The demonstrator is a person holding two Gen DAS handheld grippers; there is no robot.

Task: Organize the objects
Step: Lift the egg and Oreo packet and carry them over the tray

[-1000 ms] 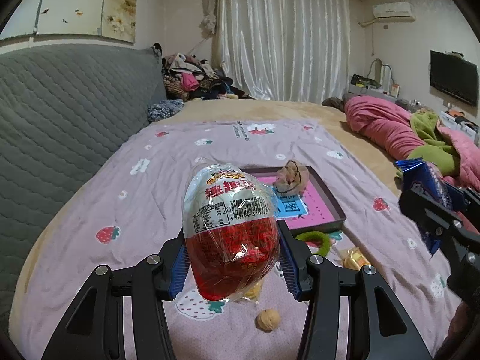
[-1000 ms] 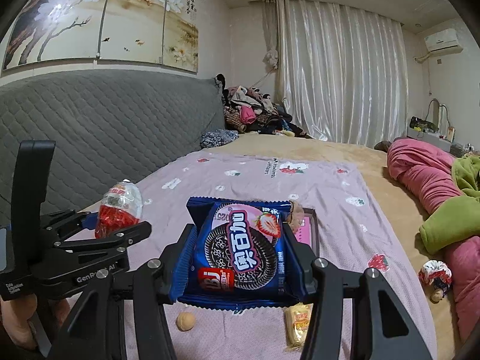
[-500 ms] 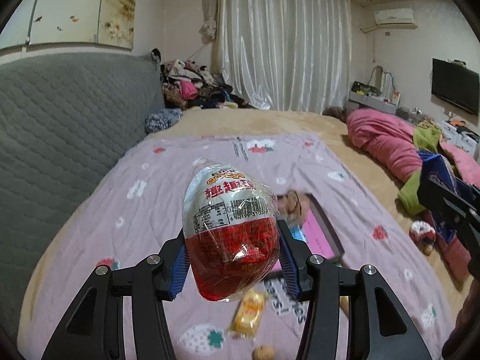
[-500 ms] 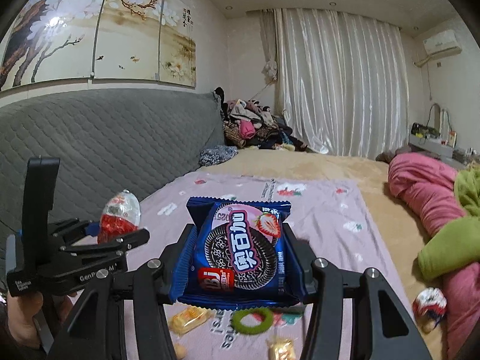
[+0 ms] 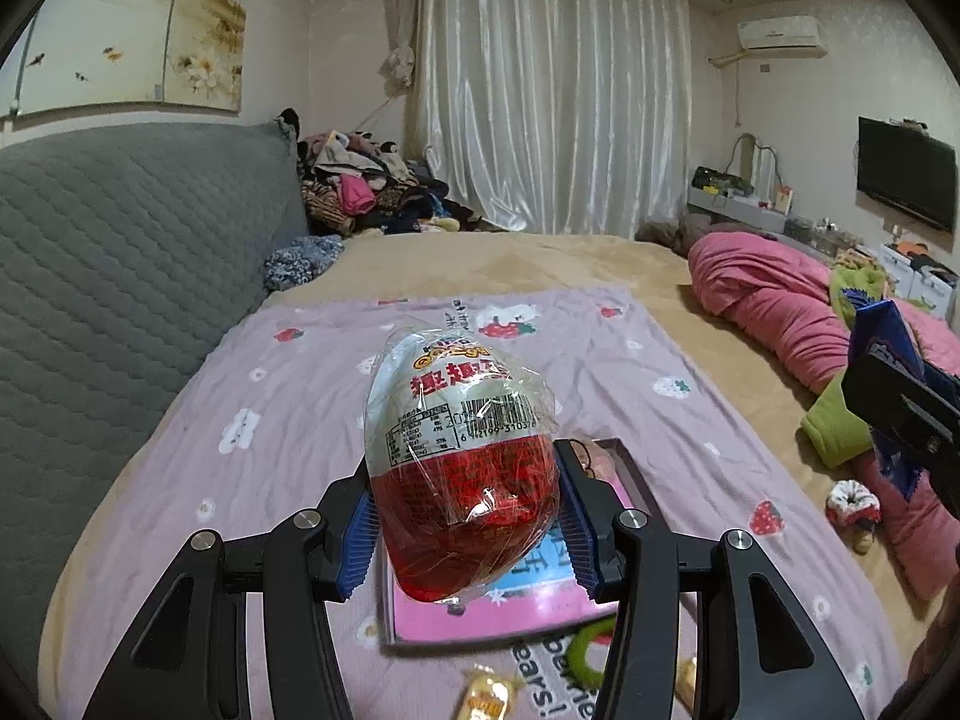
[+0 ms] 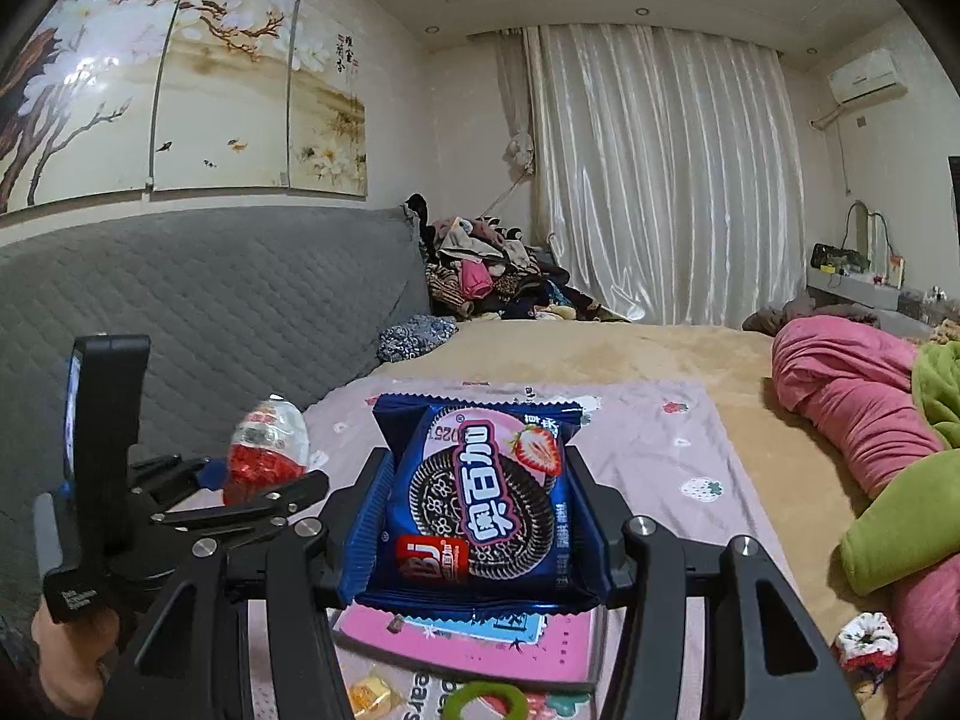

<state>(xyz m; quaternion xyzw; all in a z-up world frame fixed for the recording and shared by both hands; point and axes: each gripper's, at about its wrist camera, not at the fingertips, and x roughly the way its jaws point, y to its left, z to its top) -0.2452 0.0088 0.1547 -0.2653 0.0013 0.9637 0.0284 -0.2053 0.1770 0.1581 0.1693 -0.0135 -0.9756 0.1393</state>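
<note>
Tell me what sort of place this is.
A lived-in bedroom, most likely: a wide bed with a tan blanket against a grey quilted headboard, a rumpled pink duvet on it, and a black wall-mounted television.

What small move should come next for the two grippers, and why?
Probably lower the left gripper toward the pink tray with a dark rim. It is shut on the red and white plastic-wrapped egg, held above the tray. The right gripper, shut on the blue cookie packet, can wait.
</note>
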